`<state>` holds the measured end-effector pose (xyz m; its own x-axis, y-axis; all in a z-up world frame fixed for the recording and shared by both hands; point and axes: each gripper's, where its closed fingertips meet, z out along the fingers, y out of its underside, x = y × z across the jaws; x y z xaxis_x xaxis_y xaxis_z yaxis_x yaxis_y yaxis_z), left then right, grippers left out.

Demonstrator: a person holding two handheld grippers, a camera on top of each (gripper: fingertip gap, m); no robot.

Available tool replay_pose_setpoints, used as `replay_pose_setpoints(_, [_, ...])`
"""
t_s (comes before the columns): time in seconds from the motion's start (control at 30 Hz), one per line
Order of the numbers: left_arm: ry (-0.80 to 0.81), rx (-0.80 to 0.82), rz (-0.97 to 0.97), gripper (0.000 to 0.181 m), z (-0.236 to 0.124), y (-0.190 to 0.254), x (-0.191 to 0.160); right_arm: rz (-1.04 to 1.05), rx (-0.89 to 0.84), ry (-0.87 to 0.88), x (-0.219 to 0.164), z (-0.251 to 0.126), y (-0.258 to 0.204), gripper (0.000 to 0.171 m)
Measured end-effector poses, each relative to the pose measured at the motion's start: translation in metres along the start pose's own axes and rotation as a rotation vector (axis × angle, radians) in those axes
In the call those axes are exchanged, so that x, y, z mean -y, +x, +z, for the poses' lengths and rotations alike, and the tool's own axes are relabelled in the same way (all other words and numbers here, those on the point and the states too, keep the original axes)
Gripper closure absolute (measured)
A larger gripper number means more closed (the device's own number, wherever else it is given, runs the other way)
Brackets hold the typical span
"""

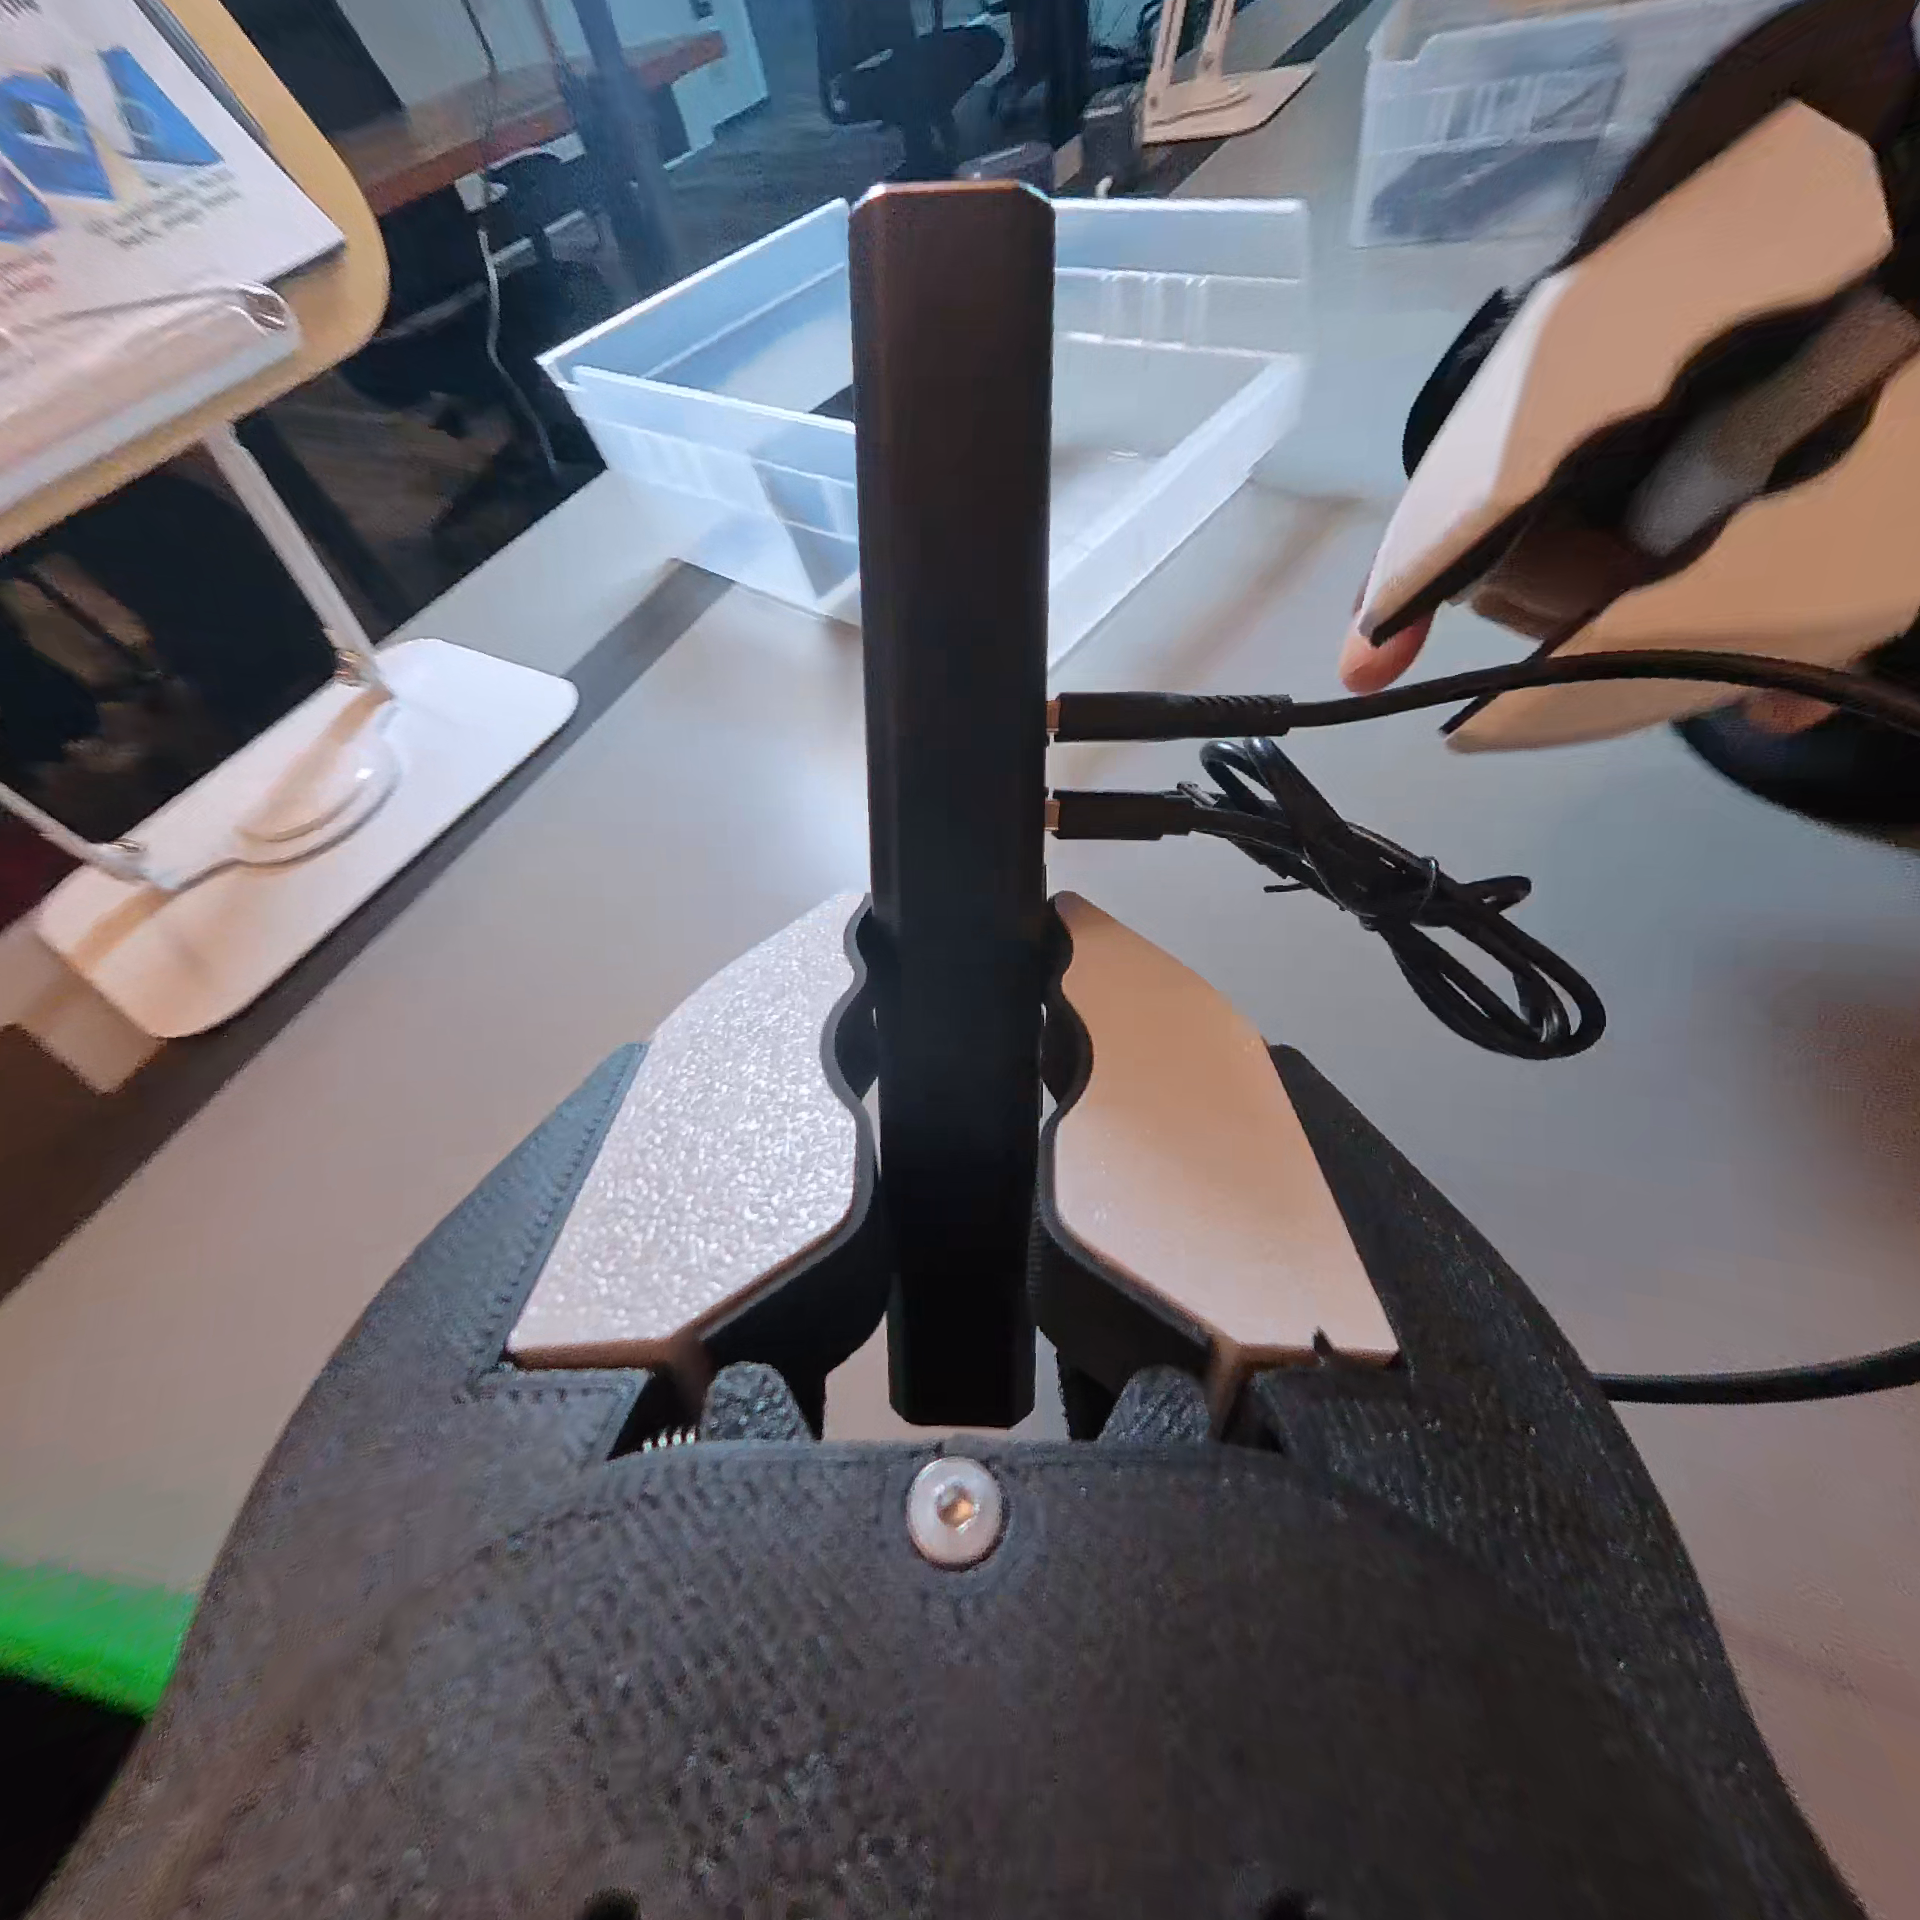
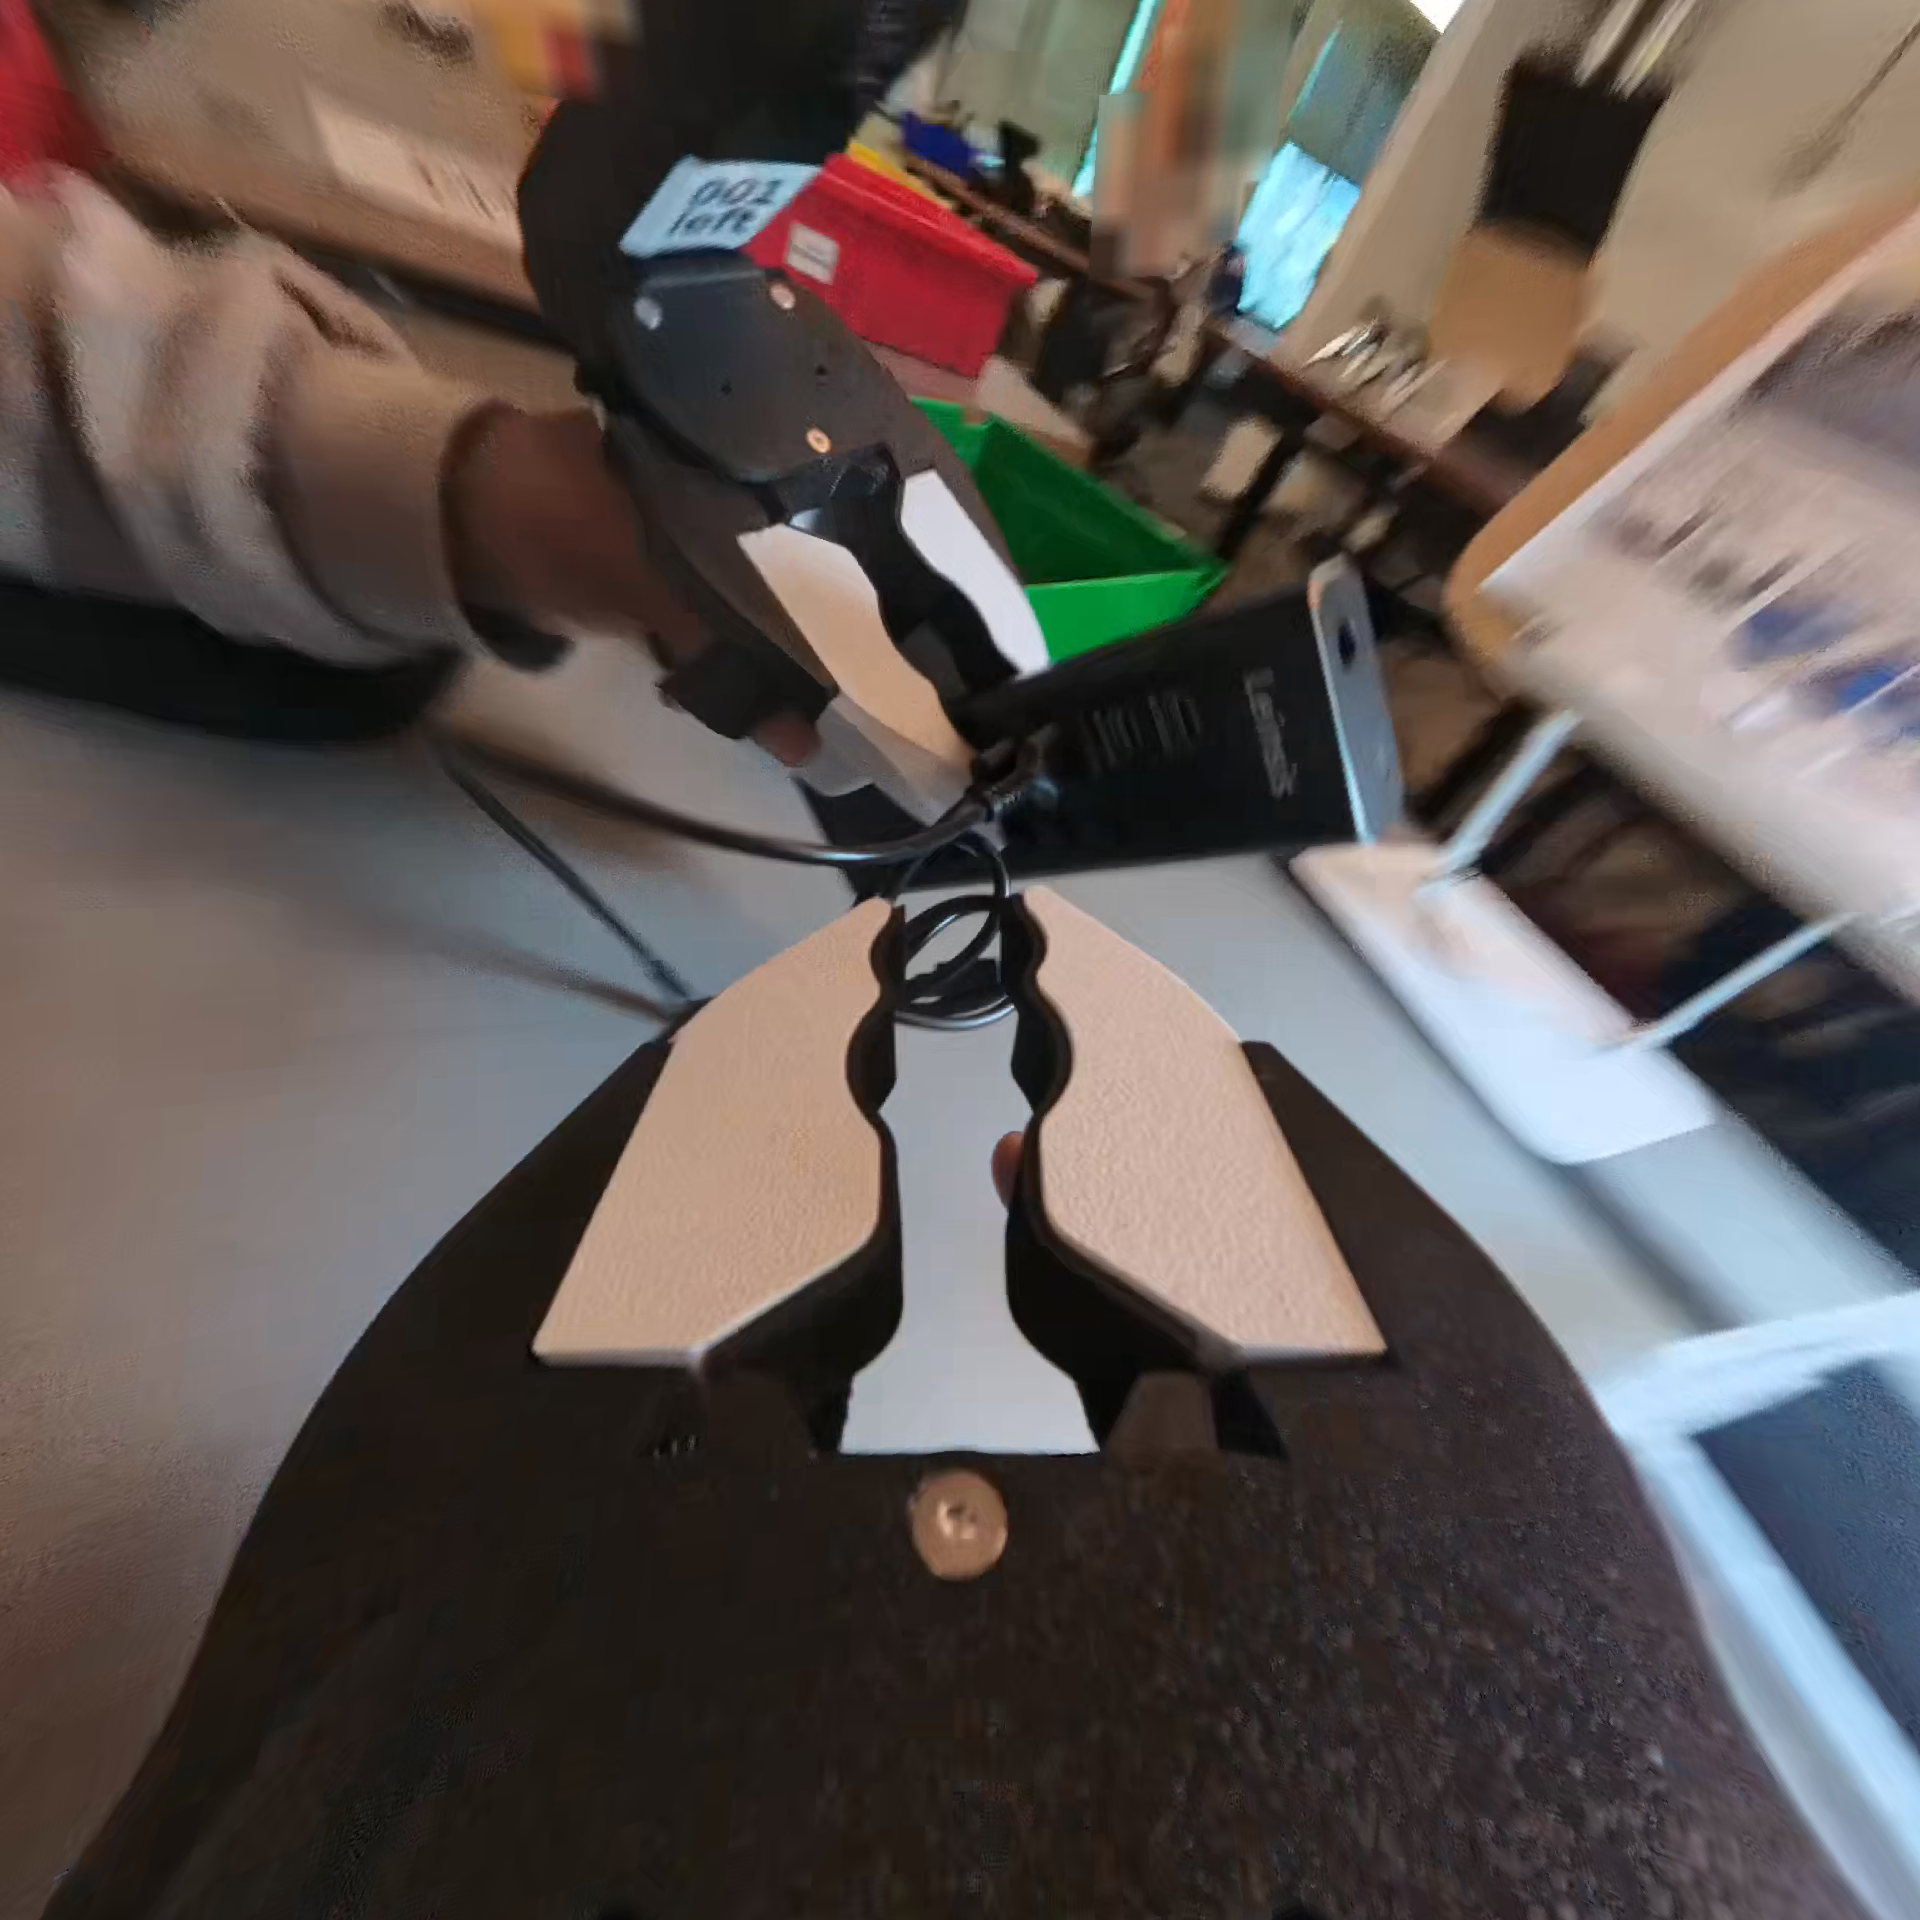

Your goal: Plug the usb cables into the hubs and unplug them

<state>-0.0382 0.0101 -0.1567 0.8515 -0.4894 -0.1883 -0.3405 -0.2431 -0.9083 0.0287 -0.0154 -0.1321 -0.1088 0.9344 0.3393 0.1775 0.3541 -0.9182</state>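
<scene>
My left gripper (image 1: 958, 914) is shut on a long black USB hub (image 1: 951, 623) and holds it upright above the grey table (image 1: 623, 935). Two black USB plugs sit in the hub's right side: an upper plug (image 1: 1164, 717) and a lower plug (image 1: 1117, 814) whose cable lies in a tied coil (image 1: 1434, 914). My right gripper (image 1: 1418, 681) is at the right, open, its tips by the upper cable. In the right wrist view my right gripper (image 2: 956, 914) is open and empty, pointing at the hub (image 2: 1174, 738) held by the left gripper (image 2: 966, 717). The coil (image 2: 951, 966) lies just past its tips.
A clear plastic bin (image 1: 1164, 343) stands behind the hub. A clear sign stand with a white base (image 1: 312, 810) is at the left. A green bin (image 2: 1081, 540) and a red bin (image 2: 894, 260) are beyond the table. A person's sleeve (image 2: 208, 468) reaches in.
</scene>
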Motion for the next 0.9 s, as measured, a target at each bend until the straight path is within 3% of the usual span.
replay_pose_setpoints(0.1, [-0.032, 0.074, 0.122, 0.153, -0.004, -0.012, 0.005, 0.312, 0.101, 0.058, 0.004, -0.004, 0.018, 0.147])
replay_pose_setpoints(0.23, [-0.031, 0.13, 0.235, 0.153, -0.005, -0.023, 0.026, 0.47, 0.172, 0.054, 0.016, 0.008, 0.027, 0.132])
replay_pose_setpoints(0.37, [-0.049, 0.185, 0.322, 0.153, 0.0, -0.033, 0.044, 0.496, 0.149, 0.046, 0.034, 0.022, 0.043, 0.133])
replay_pose_setpoints(0.53, [-0.062, 0.192, 0.415, 0.153, 0.011, -0.024, 0.048, 0.498, 0.101, 0.034, 0.024, 0.029, 0.053, 0.153])
replay_pose_setpoints(0.9, [-0.031, 0.141, 0.444, 0.149, 0.02, -0.008, 0.04, 0.536, 0.184, 0.041, 0.017, 0.027, 0.042, 0.154])
